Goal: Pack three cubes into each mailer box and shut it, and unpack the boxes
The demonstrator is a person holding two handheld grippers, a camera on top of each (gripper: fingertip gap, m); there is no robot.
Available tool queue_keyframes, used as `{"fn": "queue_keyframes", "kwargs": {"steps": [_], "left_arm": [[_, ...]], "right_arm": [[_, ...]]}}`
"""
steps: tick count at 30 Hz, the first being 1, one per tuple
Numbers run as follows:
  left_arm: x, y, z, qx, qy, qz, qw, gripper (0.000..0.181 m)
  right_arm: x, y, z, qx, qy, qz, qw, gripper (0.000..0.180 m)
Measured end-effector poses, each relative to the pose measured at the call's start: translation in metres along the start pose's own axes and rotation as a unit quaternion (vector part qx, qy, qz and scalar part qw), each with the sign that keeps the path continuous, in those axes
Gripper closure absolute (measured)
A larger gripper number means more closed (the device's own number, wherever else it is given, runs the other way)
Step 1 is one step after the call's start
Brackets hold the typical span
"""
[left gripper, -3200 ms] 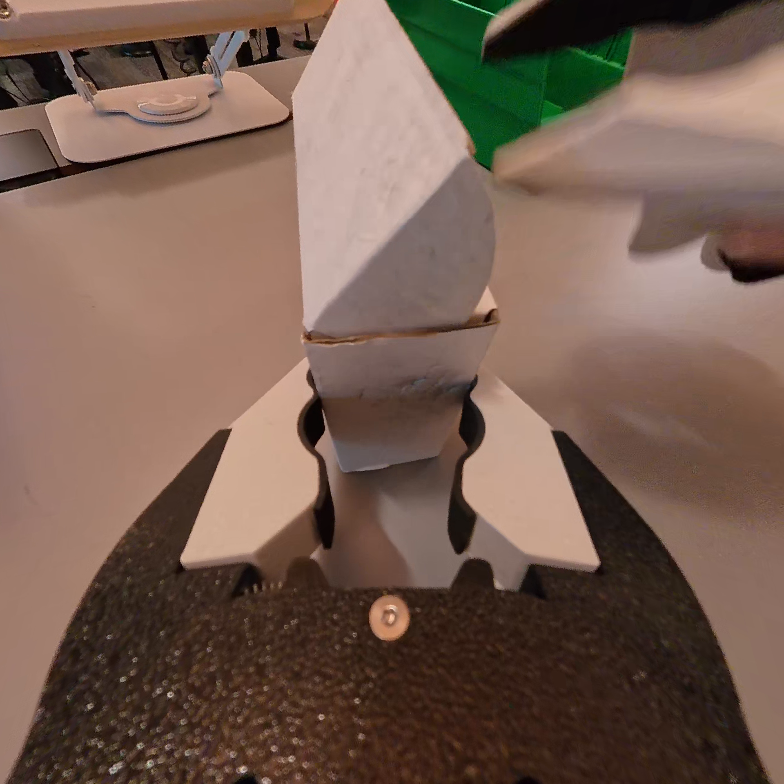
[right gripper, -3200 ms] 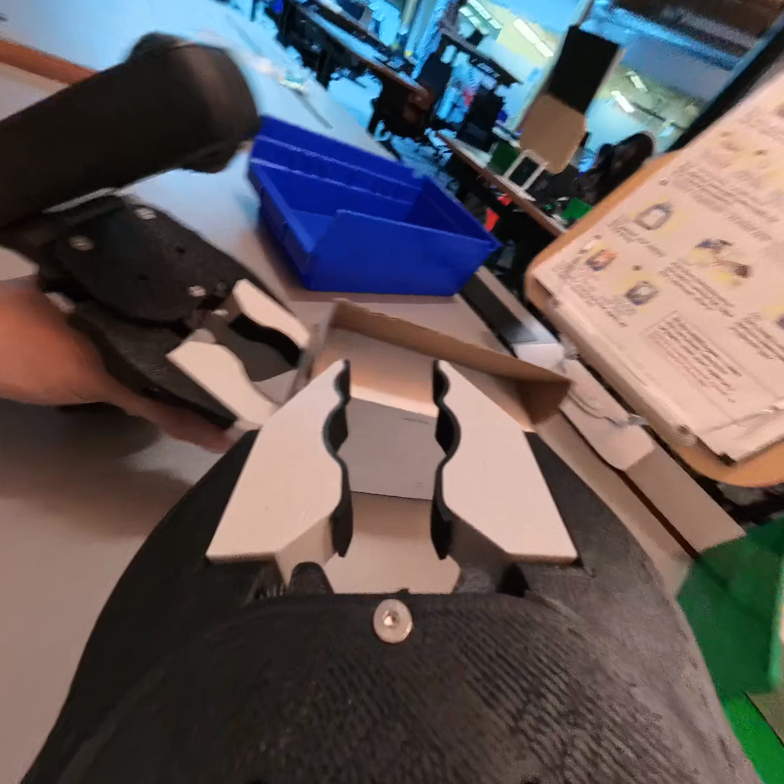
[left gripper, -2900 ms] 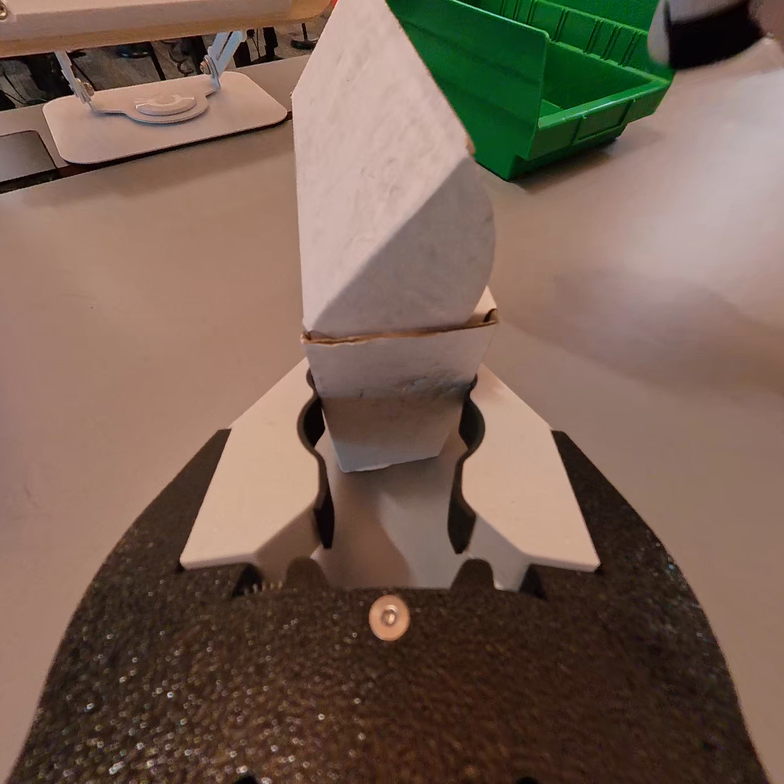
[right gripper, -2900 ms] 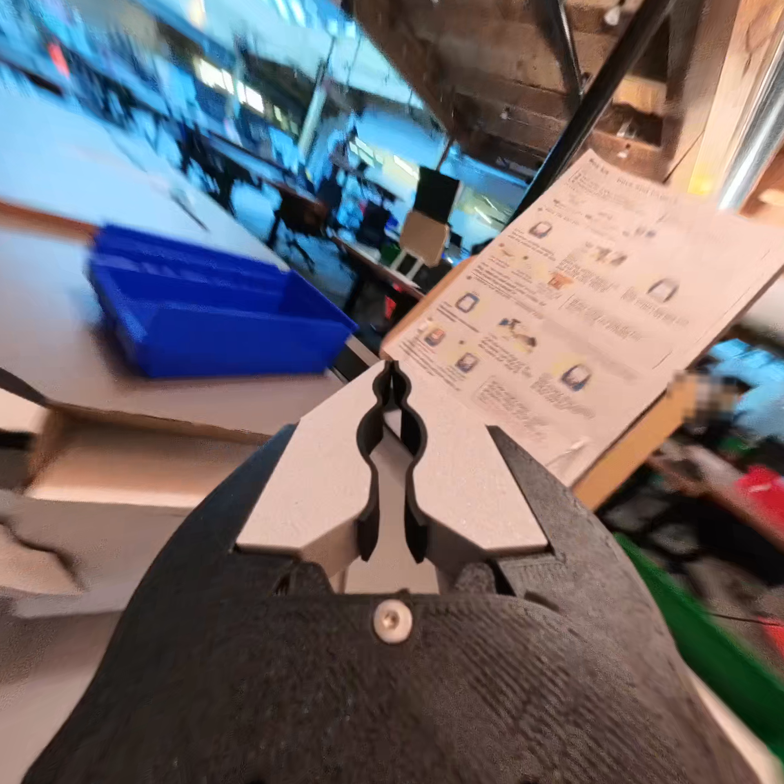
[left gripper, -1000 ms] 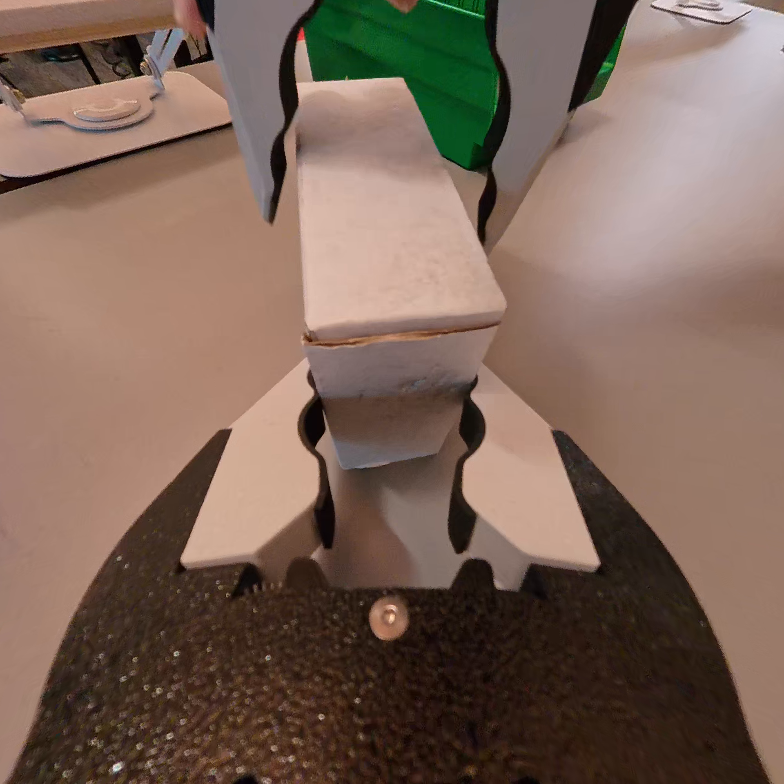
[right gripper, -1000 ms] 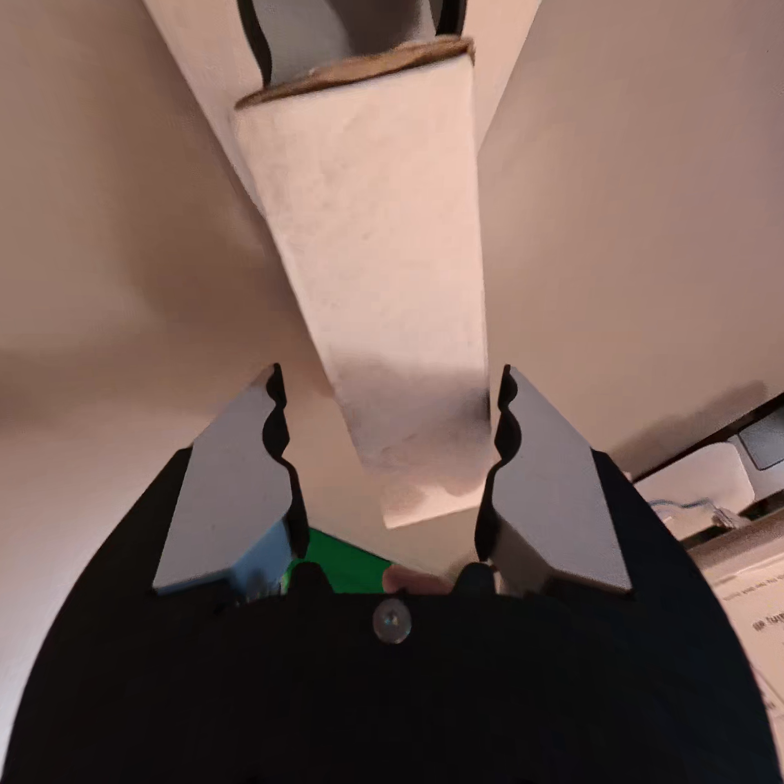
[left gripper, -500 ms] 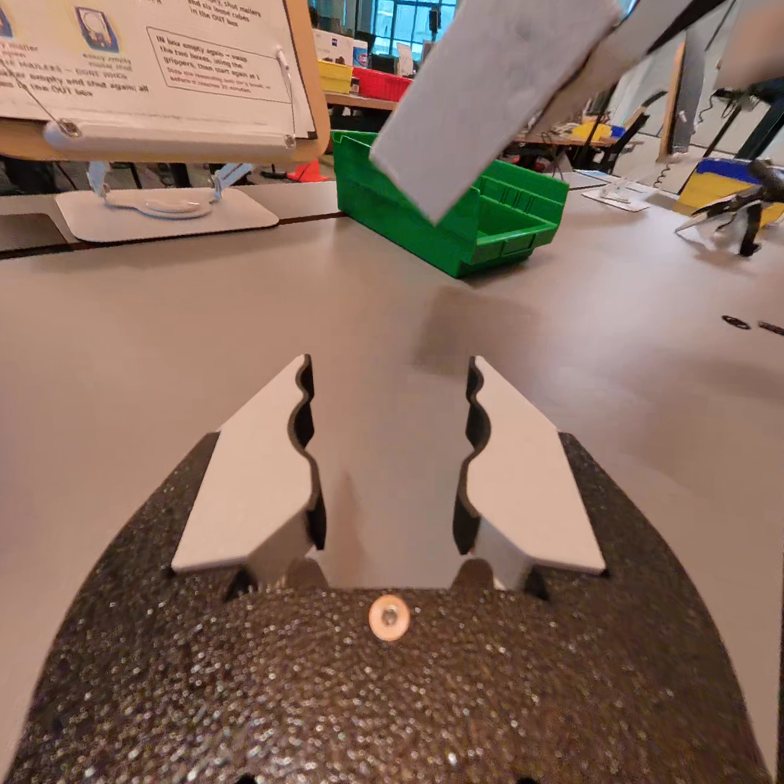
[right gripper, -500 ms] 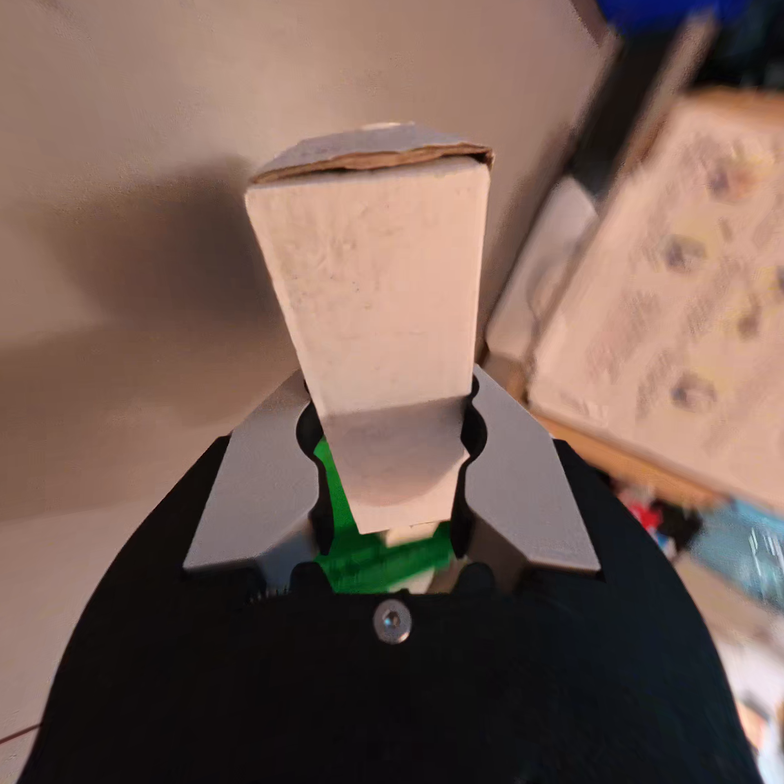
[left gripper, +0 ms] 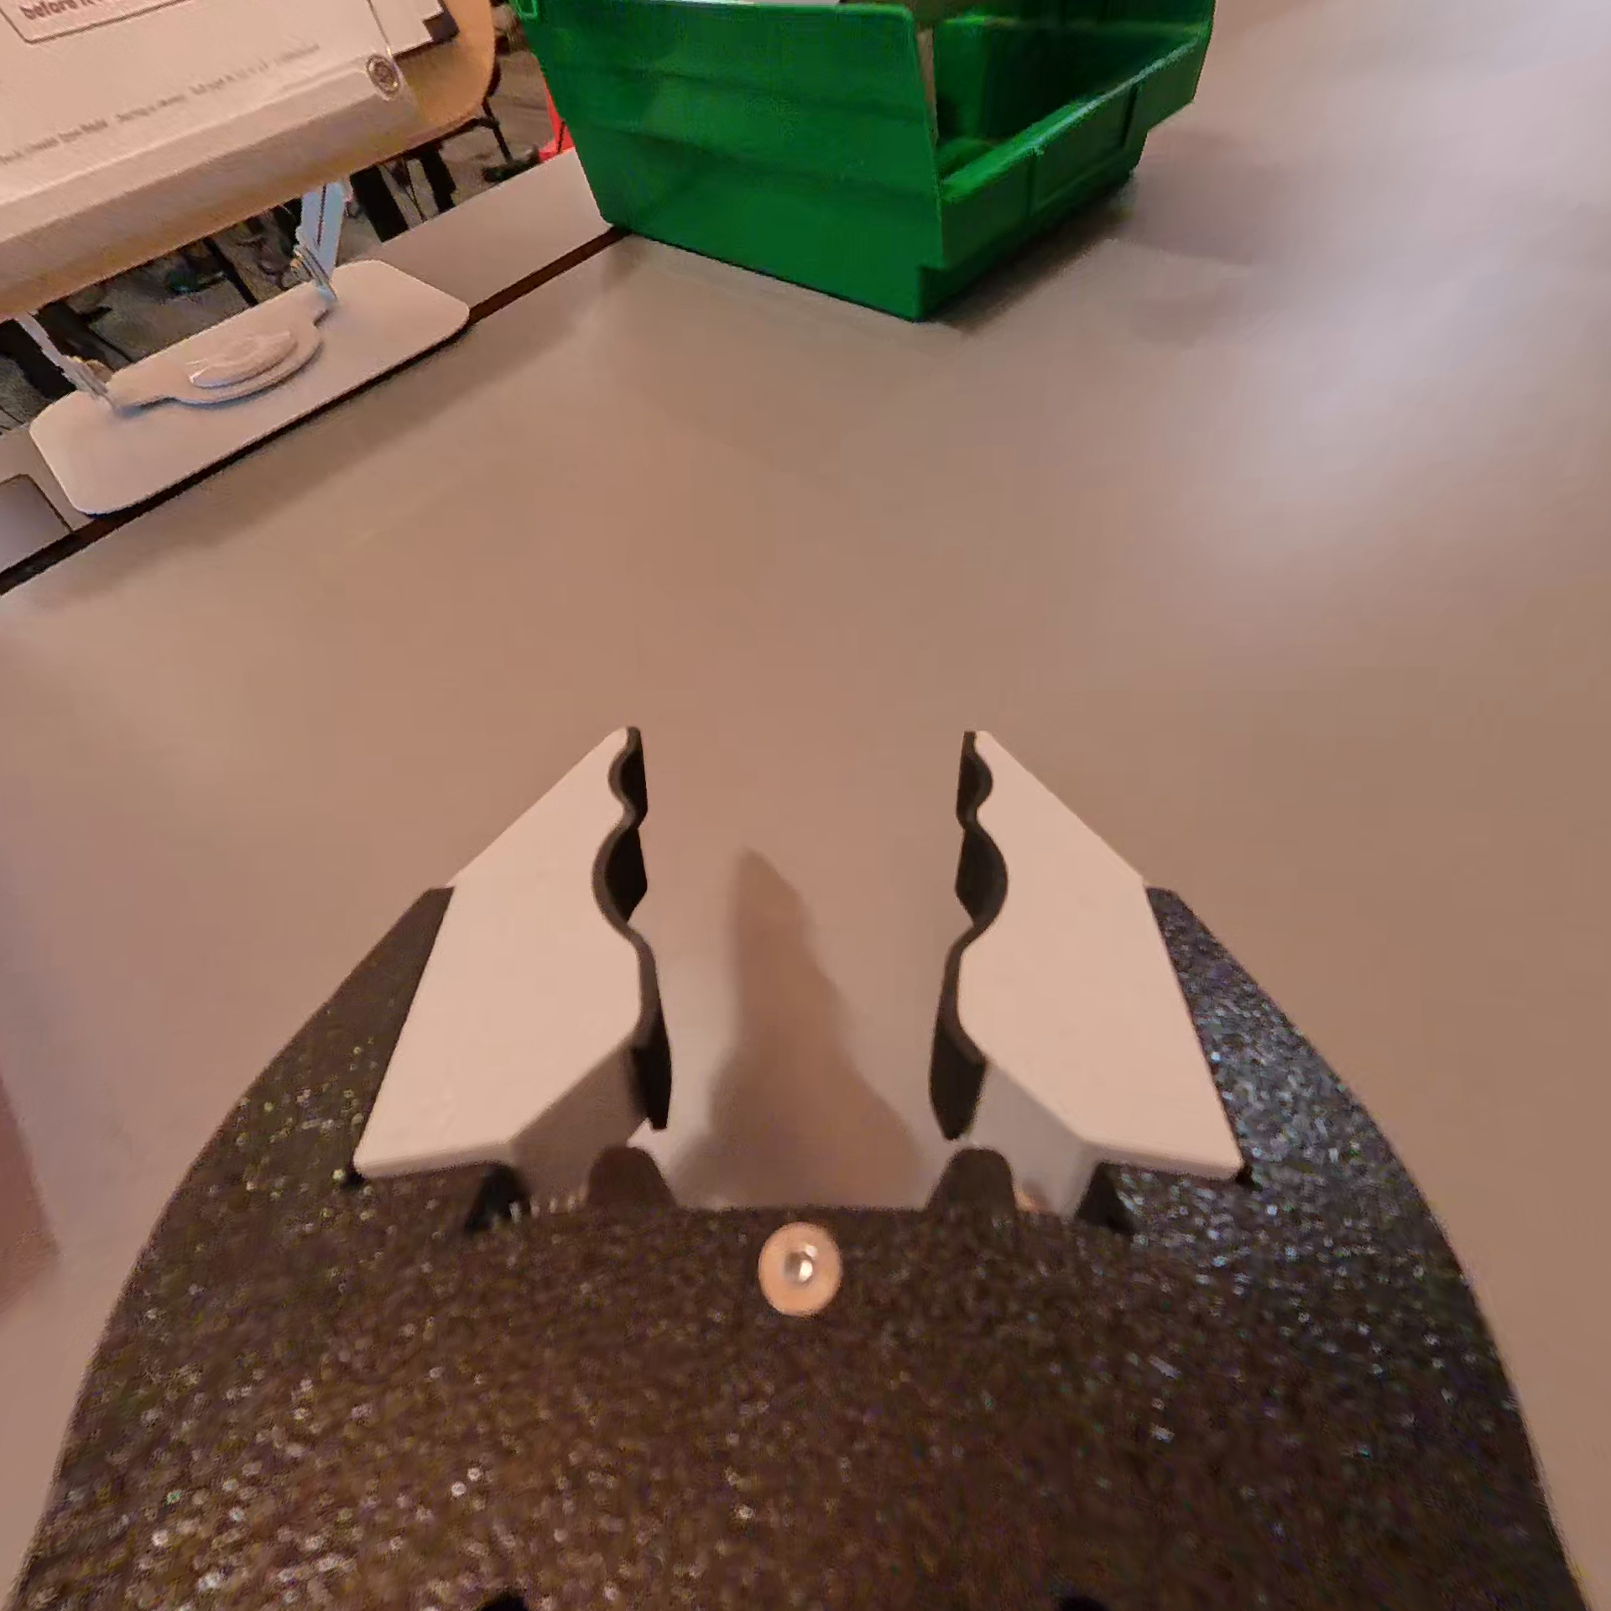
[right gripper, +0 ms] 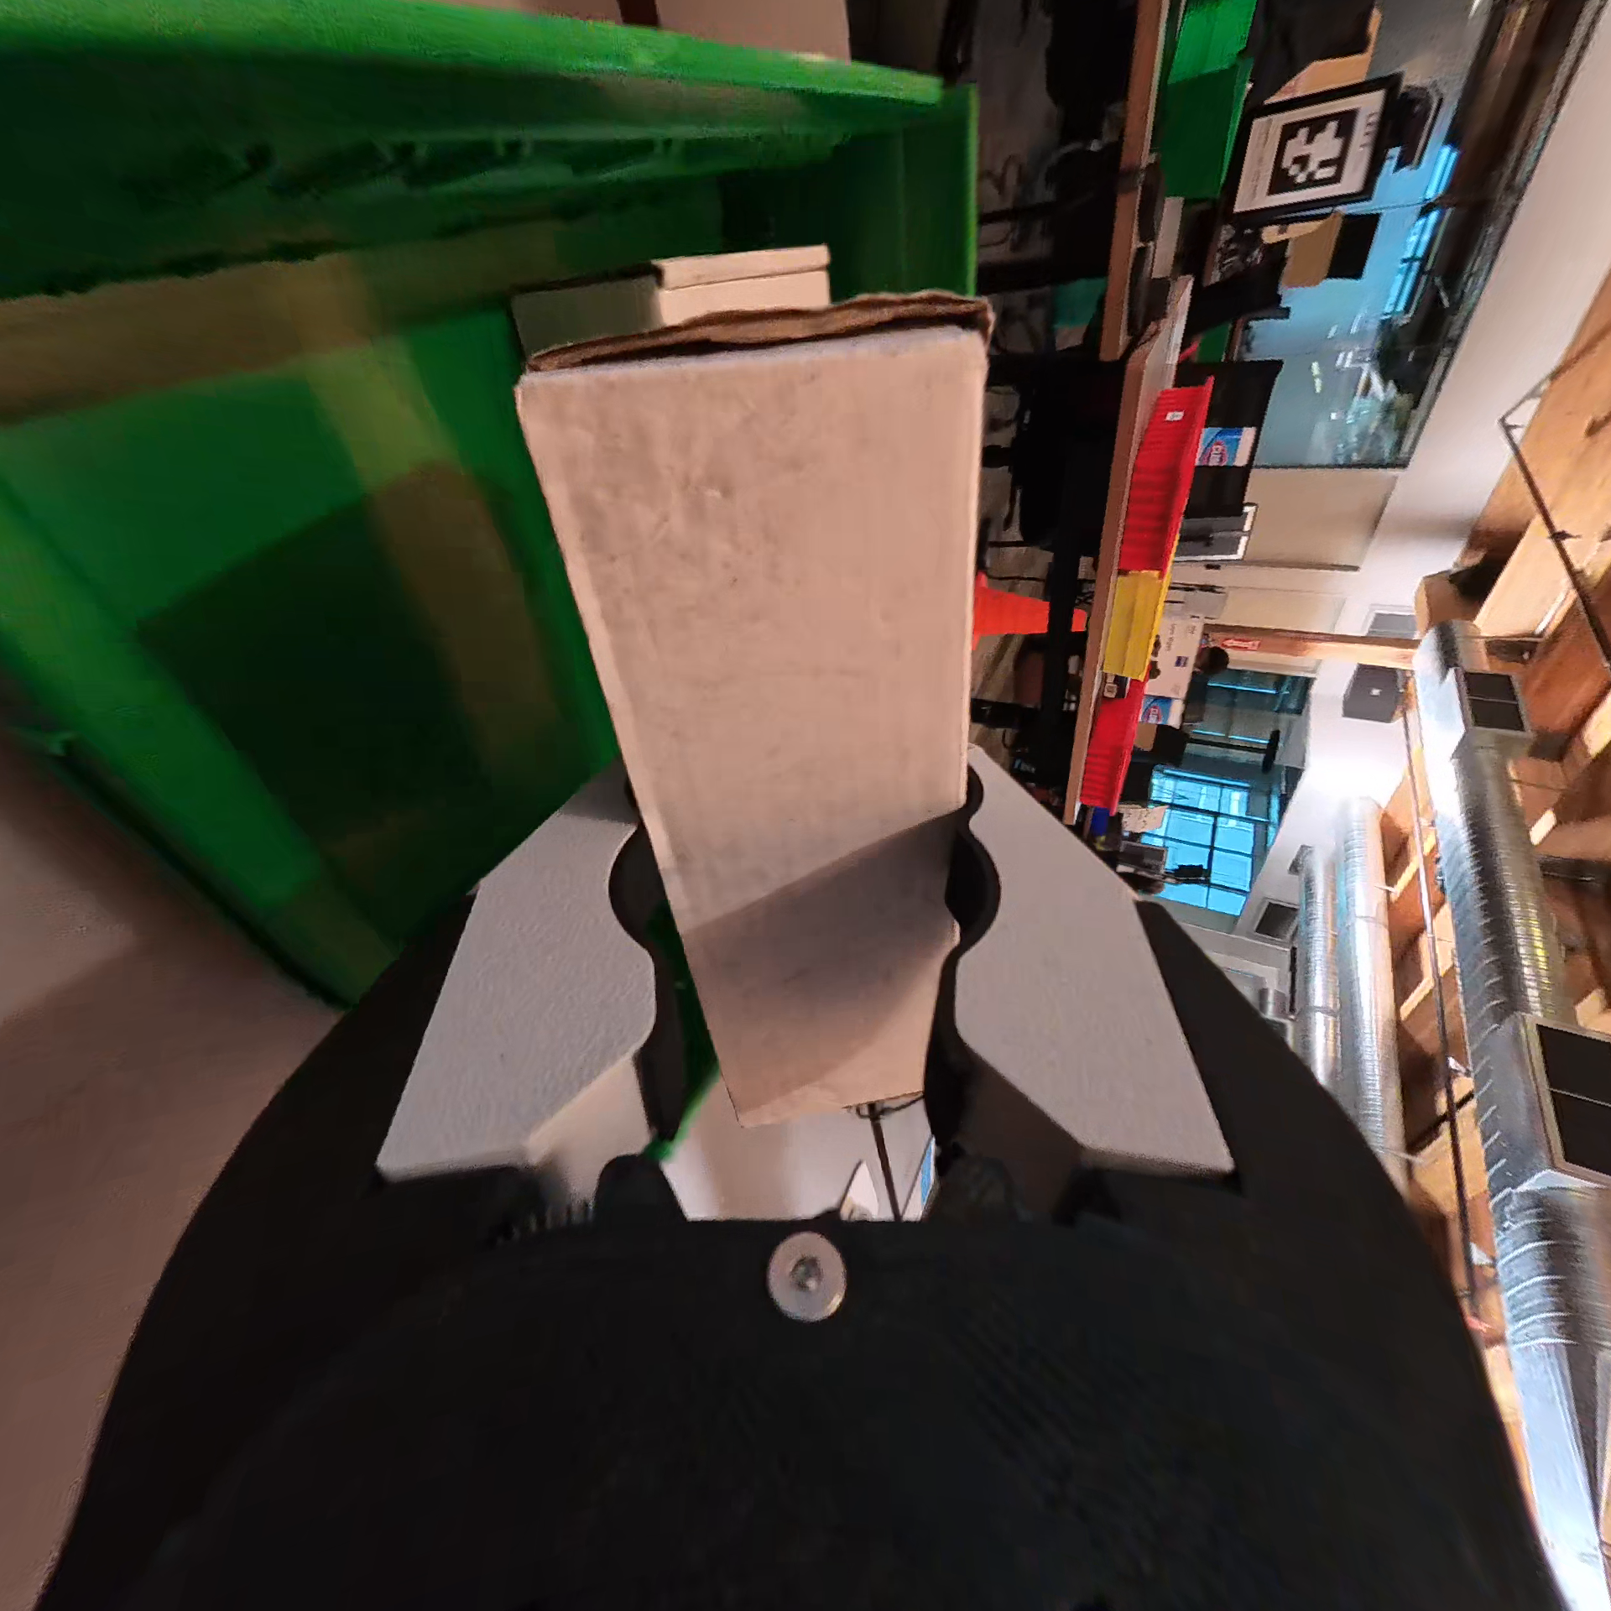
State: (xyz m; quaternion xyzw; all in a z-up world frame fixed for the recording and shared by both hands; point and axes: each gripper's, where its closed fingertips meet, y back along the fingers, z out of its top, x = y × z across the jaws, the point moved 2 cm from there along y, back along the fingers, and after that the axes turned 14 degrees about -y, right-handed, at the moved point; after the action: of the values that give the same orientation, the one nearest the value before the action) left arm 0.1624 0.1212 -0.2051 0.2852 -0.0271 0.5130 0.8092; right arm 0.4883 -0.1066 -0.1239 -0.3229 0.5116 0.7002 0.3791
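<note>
- The right gripper (right gripper: 802,872) is clamped on a white mailer box (right gripper: 767,628), its two pale fingers (right gripper: 540,985) pressing on the box's near end from both sides.
- The box is shut and sticks straight out ahead of the fingers, with its brown cardboard edge showing along the far end.
- The right wrist view is turned on its side, so the room behind looks rotated.
- A green bin (right gripper: 288,488) fills the space beyond and beside the held box; the box's far end is at the bin's opening, though I cannot tell whether it touches the bin.
- A second white box (right gripper: 741,283) shows inside the bin, just past the held one's far end.
- The left gripper (left gripper: 802,741) holds nothing: its fingers (left gripper: 523,985) stand well apart, with only bare table between them.
- It hangs low over the grey table (left gripper: 872,567), casting a shadow between its fingers.
- From the left wrist view the green bin (left gripper: 828,148) sits on the table well ahead of that gripper, toward the far edge.
- Left of the bin, a board with printed sheets (left gripper: 174,113) leans on a white stand (left gripper: 227,384) near the table's far edge.
- No cubes show in either view.
</note>
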Motion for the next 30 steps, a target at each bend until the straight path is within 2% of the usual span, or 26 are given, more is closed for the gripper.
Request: {"fn": "queue_keyframes", "kwargs": {"steps": [5,9,12,18,22,26,30], "left_arm": [[-0.001,0.000,-0.002,0.008,-0.002,0.001,1.000,0.112],[0.002,0.002,-0.002,0.004,0.011,0.002,1.000,0.115],[0.002,0.002,-0.002,0.003,0.015,0.002,1.000,0.115],[0.003,-0.001,-0.005,0.015,0.025,-0.003,1.000,0.114],[0.003,-0.001,-0.005,0.015,0.029,-0.004,0.999,0.114],[0.002,-0.003,-0.006,0.021,0.032,-0.012,0.999,0.113],[0.000,-0.009,-0.008,0.038,0.040,-0.023,0.998,0.109]], "right_arm": [[0.035,-0.023,-0.009,0.023,0.038,-0.030,0.999,0.115],[0.047,-0.030,-0.009,0.009,0.067,-0.054,0.996,0.115],[0.055,-0.031,-0.004,-0.017,0.045,0.008,0.999,0.116],[0.064,-0.020,-0.007,-0.020,0.078,0.135,0.988,0.115],[0.061,-0.011,-0.011,-0.025,0.091,0.165,0.982,0.114],[0.062,0.003,-0.002,-0.069,0.034,0.198,0.977,0.110],[0.059,0.008,-0.008,-0.058,-0.020,0.196,0.979,0.111]]}}
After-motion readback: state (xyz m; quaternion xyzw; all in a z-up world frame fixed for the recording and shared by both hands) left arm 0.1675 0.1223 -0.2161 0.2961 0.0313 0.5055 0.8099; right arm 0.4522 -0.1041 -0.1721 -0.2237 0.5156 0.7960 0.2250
